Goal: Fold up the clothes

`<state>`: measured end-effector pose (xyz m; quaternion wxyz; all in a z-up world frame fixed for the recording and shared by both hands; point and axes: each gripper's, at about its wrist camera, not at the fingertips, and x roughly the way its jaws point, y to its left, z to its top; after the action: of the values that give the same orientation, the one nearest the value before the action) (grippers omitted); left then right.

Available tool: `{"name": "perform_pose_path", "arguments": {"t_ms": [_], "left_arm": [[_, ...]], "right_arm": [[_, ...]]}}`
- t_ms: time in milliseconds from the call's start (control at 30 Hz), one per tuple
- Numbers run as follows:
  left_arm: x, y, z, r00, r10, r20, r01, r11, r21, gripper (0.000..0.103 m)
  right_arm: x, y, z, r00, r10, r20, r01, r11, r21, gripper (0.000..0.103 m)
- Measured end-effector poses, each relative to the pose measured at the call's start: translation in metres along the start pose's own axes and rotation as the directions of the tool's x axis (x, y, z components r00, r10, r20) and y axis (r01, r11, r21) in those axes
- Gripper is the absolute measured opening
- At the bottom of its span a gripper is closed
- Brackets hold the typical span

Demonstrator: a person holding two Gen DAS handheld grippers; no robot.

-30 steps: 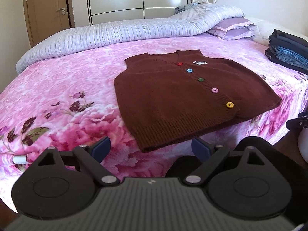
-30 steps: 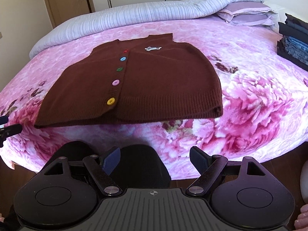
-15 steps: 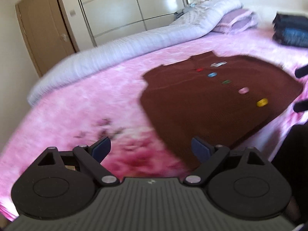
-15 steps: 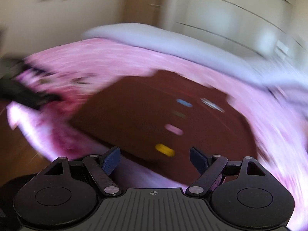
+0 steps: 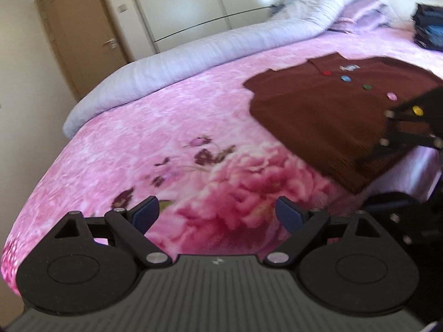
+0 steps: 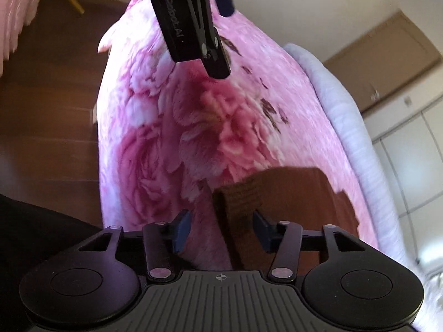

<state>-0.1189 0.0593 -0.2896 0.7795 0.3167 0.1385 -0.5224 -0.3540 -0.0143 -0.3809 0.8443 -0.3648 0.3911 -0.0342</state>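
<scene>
A brown knitted vest with several coloured buttons lies flat on the pink floral bedspread, at the right of the left wrist view. My left gripper is open and empty over the bedspread, left of the vest. My right gripper is open, its jaws on either side of the vest's ribbed hem corner, not closed on it. The right gripper also shows at the vest's hem in the left wrist view. The left gripper shows at the top of the right wrist view.
A striped lilac duvet and pillows lie along the bed's far side. A stack of folded dark clothes sits at the far right. A wooden door and wardrobe stand behind. Brown floor lies beside the bed.
My right gripper has swung left and down to the vest's near hem corner and narrowed its opening. My left gripper has moved left, away from the vest.
</scene>
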Motion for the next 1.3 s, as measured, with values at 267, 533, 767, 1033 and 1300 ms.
{"name": "perform_pose_path", "arguments": {"t_ms": [267, 533, 767, 1033, 1300], "left_arm": [[0.036, -0.034, 0.017, 0.979, -0.178, 0.102, 0.106, 0.864, 0.492, 0.089], [0.122, -0.042, 0.075, 0.931, -0.319, 0.179, 0.088, 0.672, 0.736, 0.088], [0.189, -0.054, 0.106, 0.914, -0.386, 0.123, 0.074, 0.458, 0.886, 0.038], [0.196, -0.063, 0.153, 0.928, -0.372, 0.010, 0.159, 0.420, 0.894, 0.007], [0.175, -0.192, 0.279, 0.892, -0.379, 0.246, -0.080, 0.403, 0.912, 0.007]], "right_arm": [[-0.020, -0.054, -0.009, 0.994, -0.037, 0.102, 0.014, 0.974, 0.225, 0.005], [-0.067, -0.127, -0.033, 0.980, -0.138, 0.146, 0.043, 0.855, 0.517, 0.005], [-0.057, -0.130, -0.032, 0.986, -0.106, 0.128, 0.027, 0.862, 0.506, 0.005], [-0.063, -0.142, -0.056, 0.968, -0.061, 0.244, -0.120, 0.738, 0.664, 0.005], [-0.133, -0.190, -0.168, 0.916, -0.334, 0.223, -0.072, 0.409, 0.910, 0.005]]}}
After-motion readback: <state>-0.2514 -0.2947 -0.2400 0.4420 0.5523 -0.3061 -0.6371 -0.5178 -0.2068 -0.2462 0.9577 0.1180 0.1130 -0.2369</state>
